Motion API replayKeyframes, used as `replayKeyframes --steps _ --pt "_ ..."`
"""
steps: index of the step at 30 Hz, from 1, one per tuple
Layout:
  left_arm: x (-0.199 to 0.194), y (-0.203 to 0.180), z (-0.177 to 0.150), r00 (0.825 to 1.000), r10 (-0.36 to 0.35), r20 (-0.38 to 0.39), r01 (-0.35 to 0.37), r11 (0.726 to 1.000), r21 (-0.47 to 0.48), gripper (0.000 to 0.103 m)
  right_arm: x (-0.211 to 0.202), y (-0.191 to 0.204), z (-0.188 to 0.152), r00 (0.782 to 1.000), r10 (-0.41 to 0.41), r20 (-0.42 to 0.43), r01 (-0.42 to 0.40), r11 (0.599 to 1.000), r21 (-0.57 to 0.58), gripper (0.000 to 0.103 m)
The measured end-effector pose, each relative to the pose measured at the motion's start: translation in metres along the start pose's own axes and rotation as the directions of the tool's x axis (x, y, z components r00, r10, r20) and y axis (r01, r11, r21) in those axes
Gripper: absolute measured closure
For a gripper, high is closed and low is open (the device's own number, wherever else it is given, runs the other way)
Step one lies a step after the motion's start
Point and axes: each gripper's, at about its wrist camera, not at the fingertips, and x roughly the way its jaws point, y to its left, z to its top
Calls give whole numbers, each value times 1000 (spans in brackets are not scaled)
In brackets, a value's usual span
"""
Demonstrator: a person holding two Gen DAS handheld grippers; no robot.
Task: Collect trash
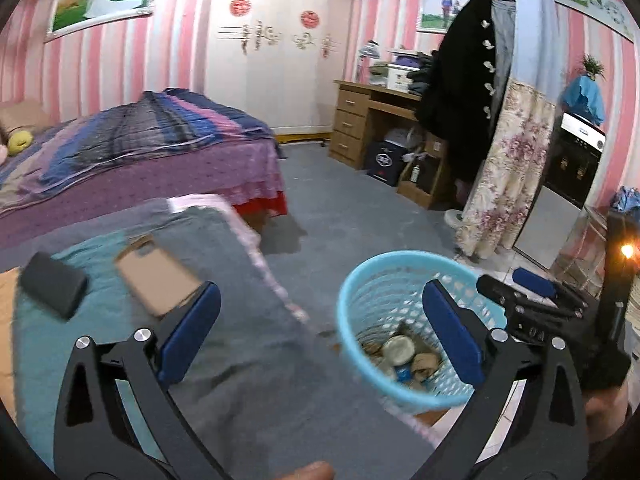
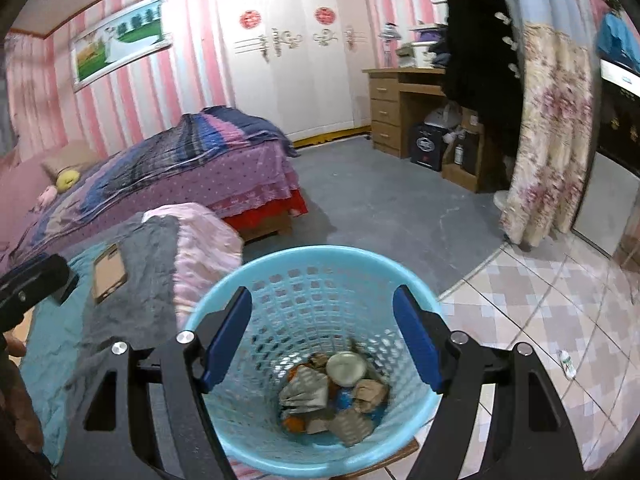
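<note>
Both grippers are spread wide with nothing in them: the right gripper (image 2: 322, 340) hangs right over the blue bin (image 2: 312, 276), which has the trash (image 2: 336, 392) piled at the bottom, while the left gripper (image 1: 320, 336) sits over the gray blanket (image 1: 240, 352) edge just beside the bin. It's a pink-striped bedroom with a bed (image 1: 152, 148), desk (image 1: 372, 120) and white wardrobe (image 2: 288, 48) with red decals I can't read. Only the right view catches the tile floor (image 2: 532, 300) with a small bottle (image 2: 567, 364); both views show a tan phone (image 1: 156, 276).

Below and between my right gripper's (image 2: 322, 338) spread fingers stands the light-blue perforated plastic wastebasket (image 2: 320, 258), upright. Crumpled paper scraps and a round metal lid (image 2: 346, 368) lie at its bottom.
</note>
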Motion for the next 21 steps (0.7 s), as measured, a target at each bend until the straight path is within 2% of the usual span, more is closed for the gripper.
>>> replayKeyframes --steps 4,7,11,13,14,17,21 --pt "-42 35 -20 997 73 21 -73 997 -19 5 -7 24 -2 998 67 -7 -68 997 -40 30" --pt "-78 67 -39 990 138 37 -135 989 -68 5 -15 52 -5 993 116 -3 -116 990 -83 28" --pt "-122 104 -67 978 205 26 -201 974 -100 5 -32 99 -21 980 200 -7 -198 965 -175 24" --pt "-147 119 -80 962 269 48 -263 959 -102 5 -46 127 -35 970 243 -5 -237 941 -243 24" --pt "-163 130 -88 948 311 70 -303 947 -109 5 -49 134 -36 968 250 0 -242 935 -260 23" --pt "-193 152 -100 915 385 117 -366 917 -157 5 -68 172 -51 965 257 55 -224 912 -343 17" --pt "-221 179 -112 879 455 145 -422 882 -210 5 -83 212 -66 946 319 64 -275 889 -368 15"
